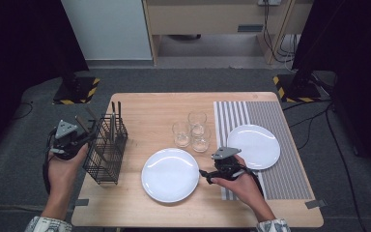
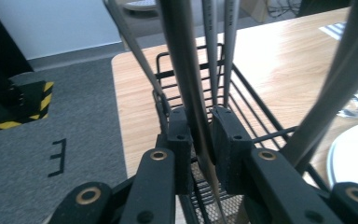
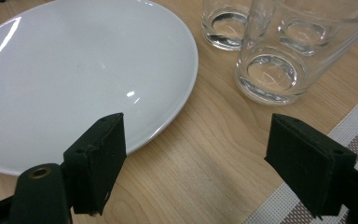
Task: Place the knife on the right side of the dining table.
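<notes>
A black wire cutlery basket [image 1: 105, 153] stands at the table's left edge with several grey utensils upright in it. My left gripper [image 1: 91, 133] reaches into it from the left. In the left gripper view, this gripper [image 2: 204, 128] is shut on one grey utensil handle [image 2: 186, 70] above the basket [image 2: 256, 109]. My right gripper [image 1: 211, 170] sits low between a white plate [image 1: 170, 175] and the striped placemat [image 1: 290, 169]. In the right gripper view it [image 3: 205, 154] is open with bare wood between the jaws. The plate [image 3: 74, 70] lies to its left.
Three empty glasses [image 1: 192, 130] stand grouped at mid-table, close ahead in the right gripper view [image 3: 272, 70]. A second white plate [image 1: 254, 146] rests on the placemat. Other utensil handles [image 2: 335, 88] lean beside the held one. Grey carpet [image 2: 51, 130] lies beyond the table's left edge.
</notes>
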Available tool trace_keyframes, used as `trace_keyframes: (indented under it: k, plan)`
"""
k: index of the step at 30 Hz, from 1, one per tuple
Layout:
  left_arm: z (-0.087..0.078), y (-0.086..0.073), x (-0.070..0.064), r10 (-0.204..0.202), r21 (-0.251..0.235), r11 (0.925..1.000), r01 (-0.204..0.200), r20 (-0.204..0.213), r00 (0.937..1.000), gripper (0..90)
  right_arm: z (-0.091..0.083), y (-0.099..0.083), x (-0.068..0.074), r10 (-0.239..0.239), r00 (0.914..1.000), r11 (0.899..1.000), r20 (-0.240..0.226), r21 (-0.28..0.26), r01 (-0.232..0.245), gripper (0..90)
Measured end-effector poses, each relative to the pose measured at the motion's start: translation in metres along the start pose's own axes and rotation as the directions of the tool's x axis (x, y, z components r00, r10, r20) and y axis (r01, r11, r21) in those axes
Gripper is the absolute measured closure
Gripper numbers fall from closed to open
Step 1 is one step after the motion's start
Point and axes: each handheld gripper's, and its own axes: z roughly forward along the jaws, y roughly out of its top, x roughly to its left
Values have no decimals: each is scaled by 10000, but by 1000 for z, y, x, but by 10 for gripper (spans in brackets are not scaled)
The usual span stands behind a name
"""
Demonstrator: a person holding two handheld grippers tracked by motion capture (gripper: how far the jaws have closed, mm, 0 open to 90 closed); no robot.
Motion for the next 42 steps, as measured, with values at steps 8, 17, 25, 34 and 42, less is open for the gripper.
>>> trace_keyframes:
  k: [8,17,25,34,42]
  plan:
    - [-7,1,-6,303,82,9995,-309,575,9979,808,0,-1,-1,7,10000,10000,-55,56,-7,194]
    - [-10,-1,-4,411,201,9989,-430,843,9956,808,1,-1,0,7,10000,9999,-51,112,-7,193]
    - [-12,-2,-5,576,250,9979,-602,941,9939,808,1,-1,0,24,10000,9999,-74,137,-23,188]
    - [-8,-2,-4,633,325,9972,-668,984,9931,803,1,-2,-2,72,9999,9998,-74,160,-71,183]
    - [-7,-5,-4,653,384,9969,-693,976,9931,795,0,-2,-2,68,9999,9999,-85,144,-67,178]
